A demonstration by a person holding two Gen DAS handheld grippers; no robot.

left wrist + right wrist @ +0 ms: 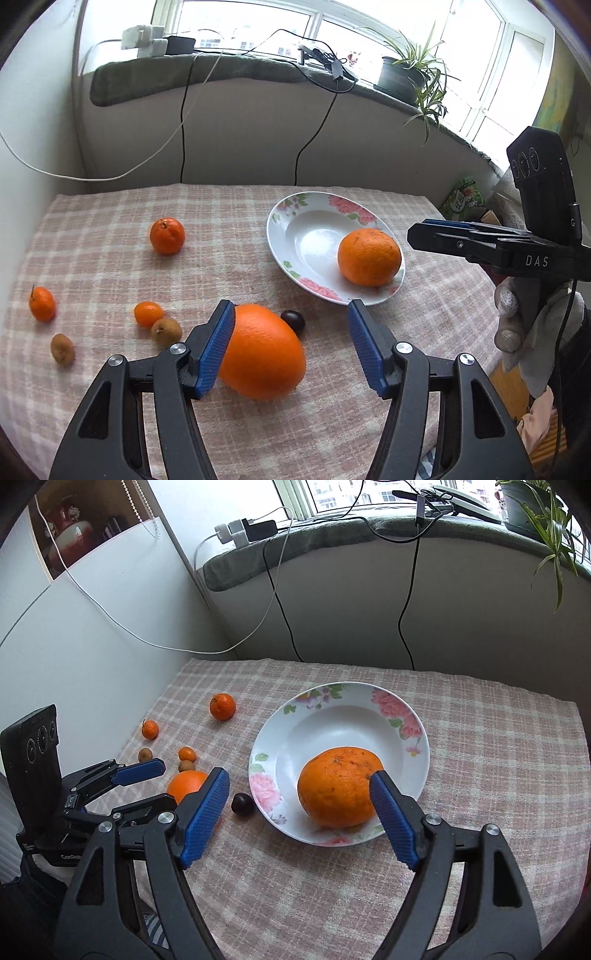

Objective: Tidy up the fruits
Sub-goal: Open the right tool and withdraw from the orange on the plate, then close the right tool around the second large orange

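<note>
Occlusion first: in left wrist view the large orange (264, 354) is partly covered at its 9 o'clock side by the left gripper's (291, 345) blue pad, so contact there can't be confirmed. Its right pad stands clear of the fruit. Jaws approx half open, nothing gripped. In right wrist view the same orange (184, 781) shows only as a top slice behind the right gripper's near finger.

Right gripper (301, 818): jaws wide open, no hold. The orange in the plate (338, 788) sits toward 2 o'clock from the jaw gap, its lower right edge hidden behind the right pad; touch or not, can't tell. Plate (369, 709) is white w/ pink flowers, on a checked cloth (480, 738).

Loose fruit on cloth, left wrist view: tangerine (167, 236) at 11 o'clock of the large orange, small tangerine (42, 303) at 9, kumquat (147, 314) and two brownish fruits (166, 332) (62, 349) around 9, and a dark fruit (293, 320) at 1, half hidden behind the orange.

Both grippers tilt down at the table. A gloved hand (517, 314) holds the right one, cut off at frame edge.
</note>
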